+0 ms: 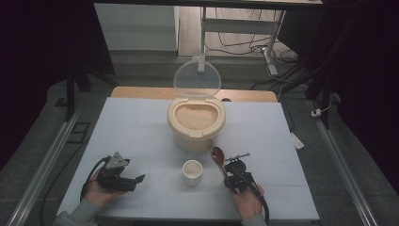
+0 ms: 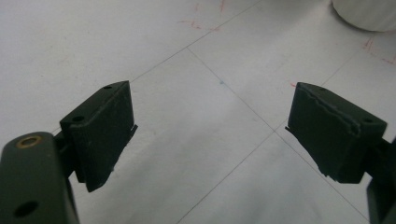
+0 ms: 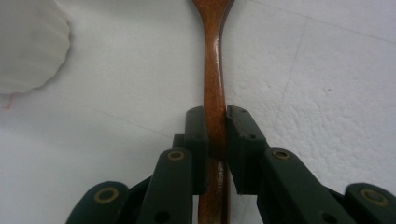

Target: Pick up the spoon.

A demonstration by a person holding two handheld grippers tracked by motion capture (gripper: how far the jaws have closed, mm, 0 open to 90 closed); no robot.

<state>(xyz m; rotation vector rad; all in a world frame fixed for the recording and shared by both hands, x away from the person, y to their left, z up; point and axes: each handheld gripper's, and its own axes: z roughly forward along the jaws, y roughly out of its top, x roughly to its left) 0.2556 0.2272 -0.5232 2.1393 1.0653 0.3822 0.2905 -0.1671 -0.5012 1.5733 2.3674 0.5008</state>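
Right gripper point(image 1: 229, 165): jaws clenched on the handle of the wooden spoon point(image 1: 218, 156). In the right gripper view the spoon point(image 3: 214, 79) runs straight up the frame between the two black jaws, and both pads press on the handle from either side. The handle end passes back beneath the gripper body. Spoon bowl points away from the person, toward the rice container, and sits near the table surface; whether it touches the table cannot be told.

Left gripper point(image 1: 134, 180): released, nothing grasped. In the left gripper view the jaws stand wide apart w/ bare table point(image 2: 205, 121) between them. In the high view this gripper rests low at the table's near left, held in the left hand point(image 1: 96, 192), jaws aimed toward the cup.

Cup point(image 1: 192, 171): small, white, upright, at the table's near centre, between the 2 grippers. It stands just left of the spoon, apart from it. Its edge shows at the upper left of the right gripper view point(image 3: 28, 46).

Rice container point(image 1: 196, 125): cream, round, at table centre, behind the cup. Clear lid point(image 1: 197, 77) is hinged open and stands upright at the rear. Container is filled w/ pale rice point(image 1: 195, 116) near the rim.

Spoon bowl lies just beside the container's front right base, not touching it.

Right hand point(image 1: 247, 200) grips the right gripper from the near edge; cable trails back toward the person.
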